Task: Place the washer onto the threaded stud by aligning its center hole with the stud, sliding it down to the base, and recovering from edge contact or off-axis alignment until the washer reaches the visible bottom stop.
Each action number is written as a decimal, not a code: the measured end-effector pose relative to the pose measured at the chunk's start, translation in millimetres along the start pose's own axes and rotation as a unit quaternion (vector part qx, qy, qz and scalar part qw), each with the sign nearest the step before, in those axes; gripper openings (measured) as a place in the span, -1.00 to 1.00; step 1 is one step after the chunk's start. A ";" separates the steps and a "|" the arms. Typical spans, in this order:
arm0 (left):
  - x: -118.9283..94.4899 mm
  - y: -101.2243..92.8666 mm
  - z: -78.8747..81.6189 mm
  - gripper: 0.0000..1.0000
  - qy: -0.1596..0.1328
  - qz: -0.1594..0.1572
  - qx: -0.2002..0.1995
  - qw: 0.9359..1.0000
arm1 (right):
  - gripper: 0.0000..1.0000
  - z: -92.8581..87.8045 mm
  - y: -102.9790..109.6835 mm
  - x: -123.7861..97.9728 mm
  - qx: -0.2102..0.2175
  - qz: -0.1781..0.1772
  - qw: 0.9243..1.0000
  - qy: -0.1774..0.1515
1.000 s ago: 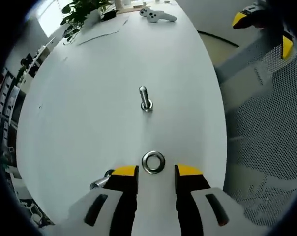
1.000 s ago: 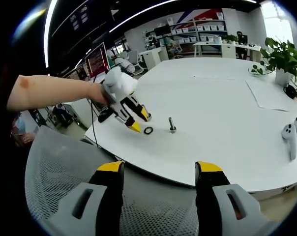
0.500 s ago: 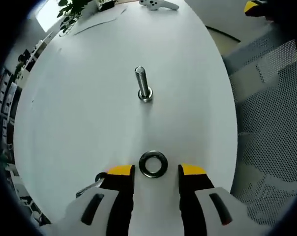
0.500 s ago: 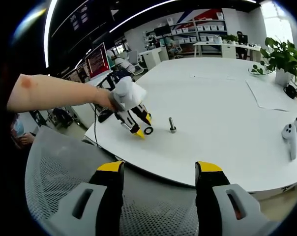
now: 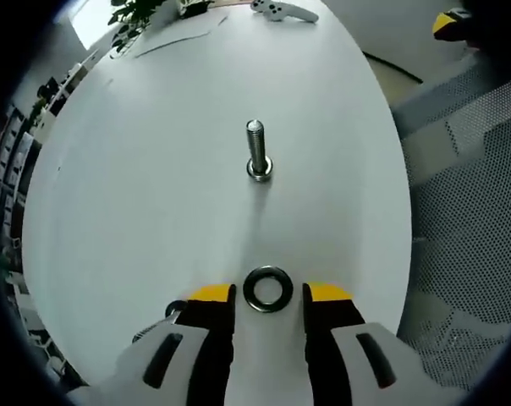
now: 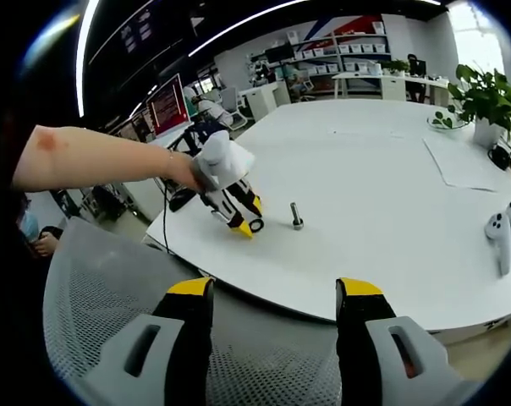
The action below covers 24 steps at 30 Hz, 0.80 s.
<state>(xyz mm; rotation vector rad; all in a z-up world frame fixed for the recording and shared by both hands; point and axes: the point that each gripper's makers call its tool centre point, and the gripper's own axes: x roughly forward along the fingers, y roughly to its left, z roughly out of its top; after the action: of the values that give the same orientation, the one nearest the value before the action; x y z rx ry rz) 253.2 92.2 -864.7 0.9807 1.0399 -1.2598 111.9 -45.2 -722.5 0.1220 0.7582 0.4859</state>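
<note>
In the left gripper view, the left gripper [image 5: 266, 296] has its fingers [image 5: 211, 294] spread apart, with the washer [image 5: 266, 288] lying flat on the white table [image 5: 137, 169] between the yellow tips; whether they touch it cannot be told. The stud [image 5: 256, 150] stands upright farther ahead, well apart from the washer. In the right gripper view, the right gripper [image 6: 275, 292] hangs over a mesh chair back [image 6: 112, 279], fingers wide apart and holding nothing.
</note>
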 end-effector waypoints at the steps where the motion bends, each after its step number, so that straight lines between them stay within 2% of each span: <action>1: 0.0 -1.4 0.4 -0.44 0.001 -0.001 0.006 1.000 | 0.20 -0.1 0.0 0.0 0.000 0.000 1.000 0.000; 6: 0.4 -5.1 -0.6 -0.57 0.003 0.000 0.005 1.000 | 0.20 0.1 -0.3 -0.2 0.001 -0.002 1.000 -0.001; 12: 0.7 -6.4 -0.5 -0.60 -0.005 0.010 0.009 1.000 | 0.20 0.3 -0.4 -0.2 0.001 -0.002 1.000 -0.002; 17: -0.3 -7.3 0.1 -0.63 -0.016 0.032 0.028 0.999 | 0.20 0.5 -0.2 -0.3 0.001 -0.001 1.000 -0.003; 24: -4.2 -5.8 1.0 -0.63 -0.016 0.047 0.019 0.999 | 0.20 0.4 0.1 -0.4 0.001 0.000 1.000 -0.003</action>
<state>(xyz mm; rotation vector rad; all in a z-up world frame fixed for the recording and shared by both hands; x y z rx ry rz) 247.4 91.8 -860.4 1.0233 0.9365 -1.2174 112.0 -45.3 -721.9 0.1248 0.7523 0.4839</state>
